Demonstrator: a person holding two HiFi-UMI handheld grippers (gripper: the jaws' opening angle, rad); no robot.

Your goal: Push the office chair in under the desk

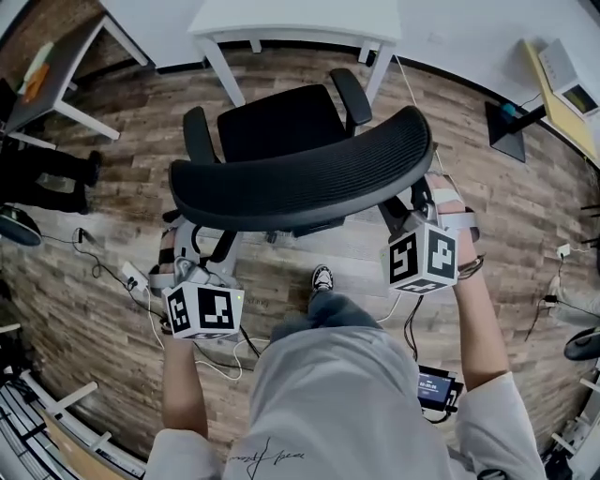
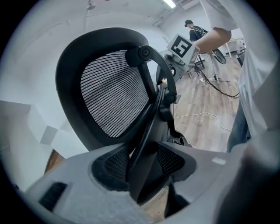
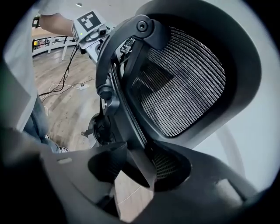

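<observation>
As office chair (image 1: 281, 122) faces desk (image 1: 281, 19), backrest (image 1: 309, 178) spans crosswise

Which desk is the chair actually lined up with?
The white desk, top centre, straight ahead of the office chair. The grey desk and yellow-topped desk sit off at left and right edges.

office chair (image 1: 300, 173): black, ribbed mesh backrest
desk (image 1: 281, 19): white
floor (image 1: 506, 216): brown wood planks, mixed tones
left gripper (image 1: 194, 246), right gripper (image 1: 420, 195): grey bodies, cubes white with black square markers
shirt (image 1: 347, 394): light grey
</observation>
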